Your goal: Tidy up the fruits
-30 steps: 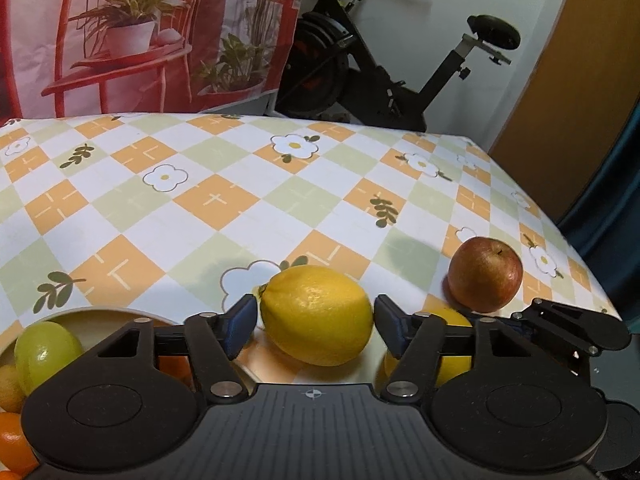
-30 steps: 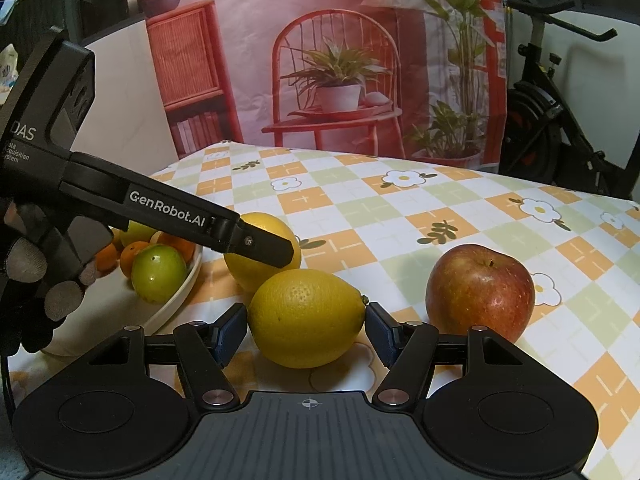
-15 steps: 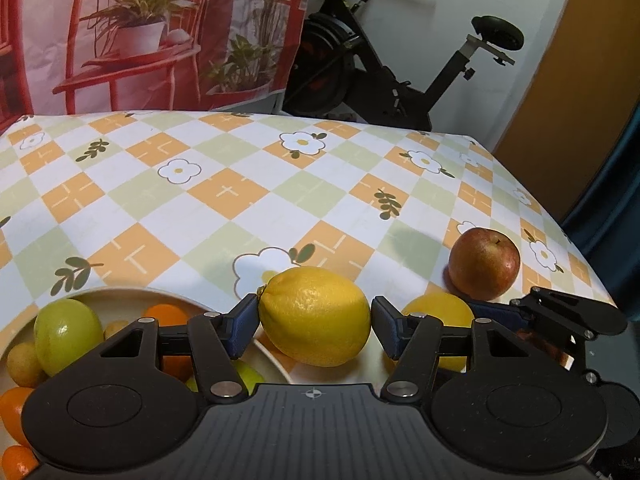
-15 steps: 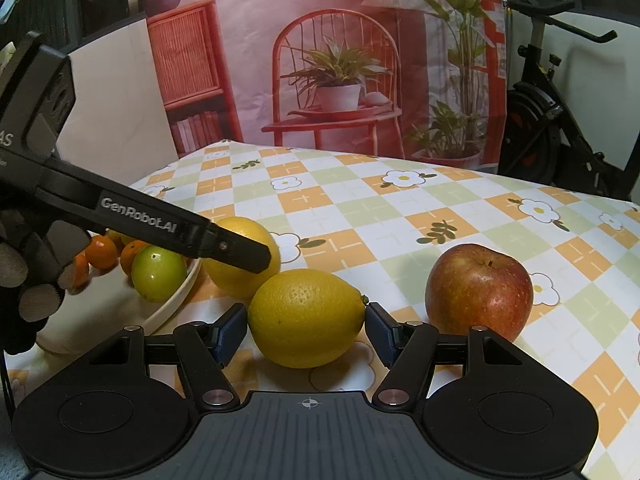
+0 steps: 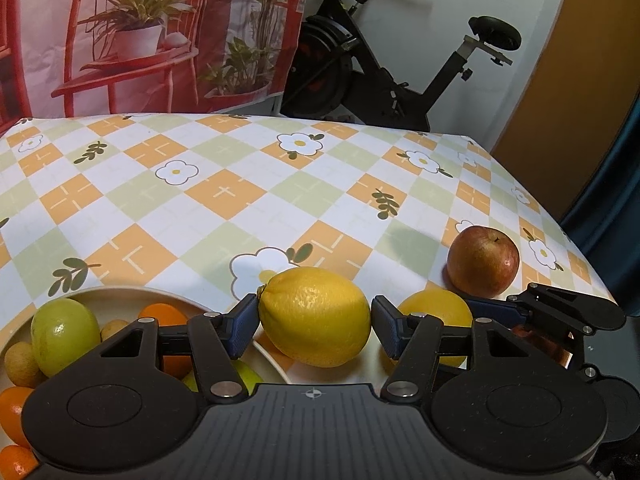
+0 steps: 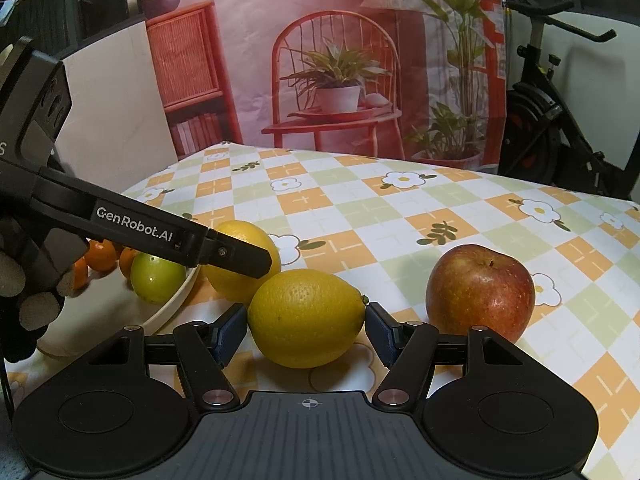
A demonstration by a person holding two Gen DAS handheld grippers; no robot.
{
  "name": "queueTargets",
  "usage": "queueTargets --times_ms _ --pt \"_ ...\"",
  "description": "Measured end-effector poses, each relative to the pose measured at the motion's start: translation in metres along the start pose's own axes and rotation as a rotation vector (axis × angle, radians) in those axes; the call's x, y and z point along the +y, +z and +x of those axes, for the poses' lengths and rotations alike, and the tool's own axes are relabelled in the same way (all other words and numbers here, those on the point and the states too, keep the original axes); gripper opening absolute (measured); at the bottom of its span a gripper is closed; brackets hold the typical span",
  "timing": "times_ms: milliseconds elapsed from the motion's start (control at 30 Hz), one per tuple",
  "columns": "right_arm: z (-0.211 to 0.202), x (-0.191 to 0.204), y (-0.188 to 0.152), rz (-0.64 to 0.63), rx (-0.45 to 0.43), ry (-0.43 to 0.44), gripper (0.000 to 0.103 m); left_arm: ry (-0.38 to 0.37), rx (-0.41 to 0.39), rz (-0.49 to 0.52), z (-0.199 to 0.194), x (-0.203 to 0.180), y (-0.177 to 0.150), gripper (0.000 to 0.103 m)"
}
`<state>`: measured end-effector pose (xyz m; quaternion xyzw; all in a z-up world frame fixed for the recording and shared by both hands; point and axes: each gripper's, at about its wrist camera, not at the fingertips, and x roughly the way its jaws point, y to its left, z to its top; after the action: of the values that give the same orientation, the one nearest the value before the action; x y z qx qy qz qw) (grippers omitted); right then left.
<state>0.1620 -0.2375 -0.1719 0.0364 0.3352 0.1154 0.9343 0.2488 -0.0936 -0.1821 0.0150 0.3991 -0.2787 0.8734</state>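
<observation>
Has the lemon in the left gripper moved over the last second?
Yes. The lemon in the left gripper has shifted left toward the bowl, away from the apple.

matte black plastic is being shown on the left gripper point(image 5: 314, 326) and right gripper point(image 6: 306, 330), with blue pads, silver screws, white "genrobot.ai" lettering; a dark glove point(image 6: 24, 300) with grey fingertips is being worn.

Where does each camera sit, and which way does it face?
Left wrist: on the left gripper, looking forward and down past its lemon at the bowl and tablecloth.
Right wrist: on the right gripper, facing its lemon; a gloved hand shows.
Shared: apple, both lemons.
</observation>
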Motion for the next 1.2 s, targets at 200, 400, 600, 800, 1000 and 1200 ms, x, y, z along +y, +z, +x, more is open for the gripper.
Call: queueTargets --times_ms 200,400,600,800,1000,1200 --pt "0.0 0.0 0.001 0.001 0.001 -0.001 0.06 0.004 -0.007 0.004 -0.002 -0.001 -0.001 0.064" --pt "-0.001 -0.002 0.002 0.008 -0.004 -0.01 0.06 0.017 -0.012 0.017 -0.005 -0.004 -0.002 0.063" --pt "-0.003 -0.004 0.003 0.013 -0.009 -0.012 0.06 0.036 -0.02 0.023 -0.007 -0.005 -0.002 0.063" --pt "-0.005 -0.005 0.005 0.016 -0.017 -0.016 0.06 0.044 -0.029 0.04 -0.012 -0.01 -0.003 0.063" --pt "-0.006 -0.006 0.006 0.018 -0.019 -0.016 0.06 0.051 -0.033 0.046 -0.014 -0.011 -0.002 0.063" --pt "-0.007 -0.006 0.006 0.019 -0.021 -0.017 0.06 0.064 -0.04 0.052 -0.016 -0.012 -0.002 0.063"
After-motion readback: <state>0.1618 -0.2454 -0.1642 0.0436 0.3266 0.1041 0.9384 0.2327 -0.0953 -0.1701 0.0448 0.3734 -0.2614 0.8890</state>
